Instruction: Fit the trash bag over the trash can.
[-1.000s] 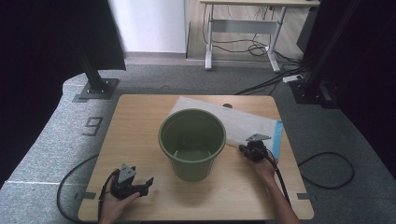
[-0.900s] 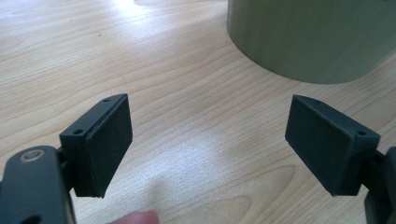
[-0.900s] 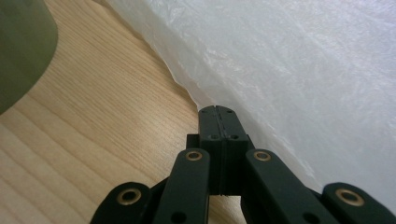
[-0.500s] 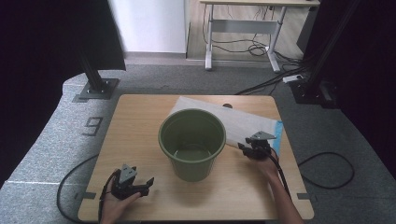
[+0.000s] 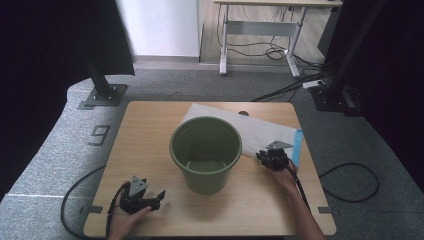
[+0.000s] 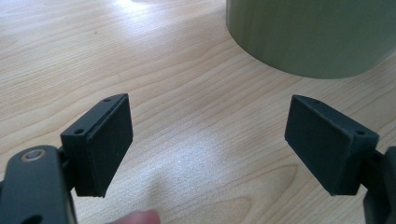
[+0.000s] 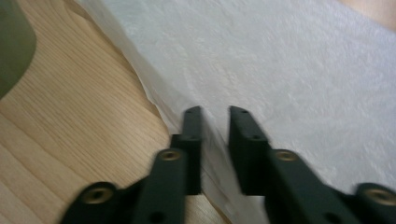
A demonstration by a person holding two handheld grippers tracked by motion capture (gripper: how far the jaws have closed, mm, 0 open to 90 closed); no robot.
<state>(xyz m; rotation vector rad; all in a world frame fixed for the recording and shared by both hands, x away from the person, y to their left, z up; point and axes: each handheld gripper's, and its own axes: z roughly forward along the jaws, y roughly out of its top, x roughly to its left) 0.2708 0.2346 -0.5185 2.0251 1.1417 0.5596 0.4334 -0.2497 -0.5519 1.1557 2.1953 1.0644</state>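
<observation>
A green bucket (image 5: 206, 152) stands upright in the middle of the wooden table (image 5: 150, 130). Behind it and to its right lies a flat white bag (image 5: 265, 131) with a blue end (image 5: 298, 145). My right gripper (image 5: 262, 155) is at the bag's near edge. In the right gripper view the bag (image 7: 280, 60) has its edge running between the jaws of that gripper (image 7: 215, 109). They have just been closing and a narrow gap is left. At the front left my left gripper (image 5: 157, 199) rests on the table, open and holding nothing (image 6: 208, 121), facing the bucket's base (image 6: 313, 32).
Cables trail from both grippers over the table's front edge. Grey carpet surrounds the table, with black stand bases (image 5: 102, 95) at the back left and back right. A desk frame (image 5: 260, 30) stands farther back.
</observation>
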